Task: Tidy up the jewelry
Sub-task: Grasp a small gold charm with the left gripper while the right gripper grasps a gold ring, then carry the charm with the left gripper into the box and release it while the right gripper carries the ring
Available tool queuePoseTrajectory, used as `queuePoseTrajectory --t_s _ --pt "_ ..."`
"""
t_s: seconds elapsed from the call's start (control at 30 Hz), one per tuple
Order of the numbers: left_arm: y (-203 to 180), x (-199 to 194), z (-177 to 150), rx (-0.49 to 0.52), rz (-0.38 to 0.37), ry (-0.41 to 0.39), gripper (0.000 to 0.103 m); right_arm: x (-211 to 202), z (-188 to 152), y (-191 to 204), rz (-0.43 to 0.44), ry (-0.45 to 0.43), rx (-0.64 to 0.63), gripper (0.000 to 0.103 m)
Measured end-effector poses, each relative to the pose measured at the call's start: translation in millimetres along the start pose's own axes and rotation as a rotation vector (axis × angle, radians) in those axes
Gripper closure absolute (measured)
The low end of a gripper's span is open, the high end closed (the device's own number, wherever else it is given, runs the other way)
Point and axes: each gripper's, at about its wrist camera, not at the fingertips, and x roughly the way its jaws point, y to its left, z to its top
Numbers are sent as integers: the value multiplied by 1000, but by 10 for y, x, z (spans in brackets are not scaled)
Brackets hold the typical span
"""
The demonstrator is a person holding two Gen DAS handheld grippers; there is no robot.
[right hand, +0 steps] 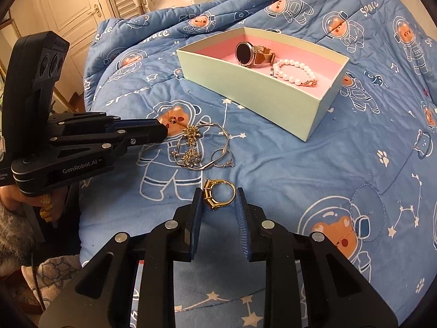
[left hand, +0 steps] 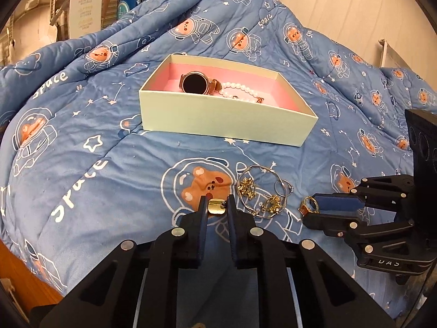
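Okay, we saw both tongs low over a blue bear-astronaut quilt (left hand: 82, 142) on a bed. The left tongs (left hand: 215, 205) were partly open, fingers either side of a small gold piece (left hand: 216, 207) lying on the quilt; we could not tell if the pads touched it, and nothing was lifted. The right tongs (right hand: 218, 196) were also partly open, with a gold ring (right hand: 218, 193) sitting between the fingertips on the quilt. Its stone side lay against or right beside the left-hand finger (right hand: 197, 205), a gap showed on the other side, so no firm grip was seen.

Ahead of the right tongs and slightly to their left lay a loose cluster: a thin silver bangle (right hand: 218, 147), two gold flower-shaped earrings (right hand: 191, 134) inside its loop, and a small silver ring (right hand: 224, 158) touching the bangle. From the left wrist view the same cluster sat just to the right of the left tongs, between the two tools.

Farther ahead of both tongs stood an open pale green box (left hand: 218, 120) with a pink lining. Inside it were a round-faced watch (right hand: 245, 53) with a tan strap, propped upright, and a pearl bracelet (right hand: 295, 69) lying flat beside it, touching or nearly so. A tiny ring-like piece sat by the pearls, too small to be sure.

Past the quilt, beyond the left tongs, cardboard cartons (left hand: 84, 5) stood; a white door (right hand: 68, 8) showed beyond the right tongs.
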Motion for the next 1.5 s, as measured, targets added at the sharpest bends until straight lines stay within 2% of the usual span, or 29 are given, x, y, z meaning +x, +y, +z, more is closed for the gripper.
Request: queuePoseTrajectory --t_s 0.27,0.57,0.9,1.17,1.5 --pt "-19 -141 44 -13 -35 -23 89 -196 69 -13 44 -41 20 78" --pt "-61 -215 239 21 -44 -43 89 -346 364 -58 87 -103 47 78" --pt "21 -108 693 20 -47 -48 89 -360 771 -218 39 -143 8 78" --pt "39 153 1111 31 -39 -12 89 -174 1121 -434 -24 -123 -11 78" --pt "52 646 1358 46 -40 126 89 188 1453 -696 -73 -59 -15 78"
